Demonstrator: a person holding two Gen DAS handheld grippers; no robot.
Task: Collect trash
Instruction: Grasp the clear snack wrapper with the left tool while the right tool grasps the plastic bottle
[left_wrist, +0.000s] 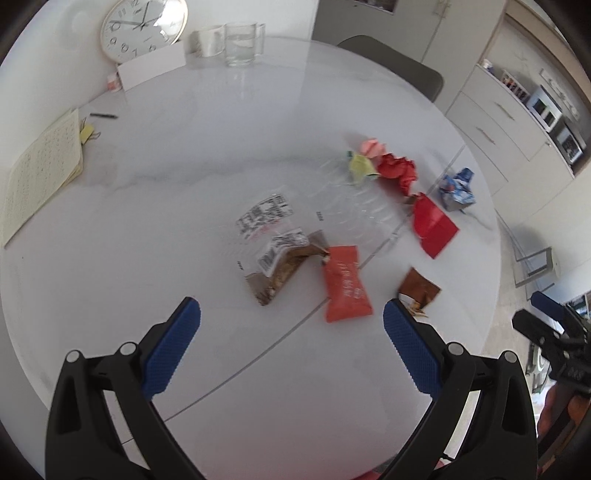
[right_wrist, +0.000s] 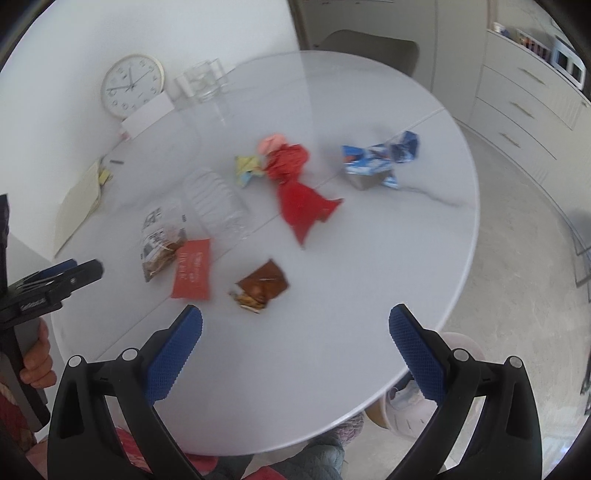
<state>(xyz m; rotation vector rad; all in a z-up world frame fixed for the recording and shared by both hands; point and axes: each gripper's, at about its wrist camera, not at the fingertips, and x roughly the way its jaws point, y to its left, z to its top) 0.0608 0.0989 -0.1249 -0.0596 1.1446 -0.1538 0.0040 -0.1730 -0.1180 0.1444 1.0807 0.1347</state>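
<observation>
Grippers hang above the table (left_wrist: 110, 288), both with jaws spread wide and holding nothing: left gripper (left_wrist: 291, 314), right gripper (right_wrist: 295, 321). Nearest lie an orange packet (left_wrist: 345, 284) and brown wrapper (right_wrist: 263, 285); farther off, red paper (right_wrist: 301, 206) and a blue carton (right_wrist: 380, 157). A clock (left_wrist: 144, 27) stands beyond.

Hour numerals are being shown on the clock (left_wrist: 144, 27) face; 7, 8 and 9 can be made out. White characters on the orange packet (left_wrist: 345, 284) and print on the white label (left_wrist: 264, 216) are being rendered illegible.
</observation>
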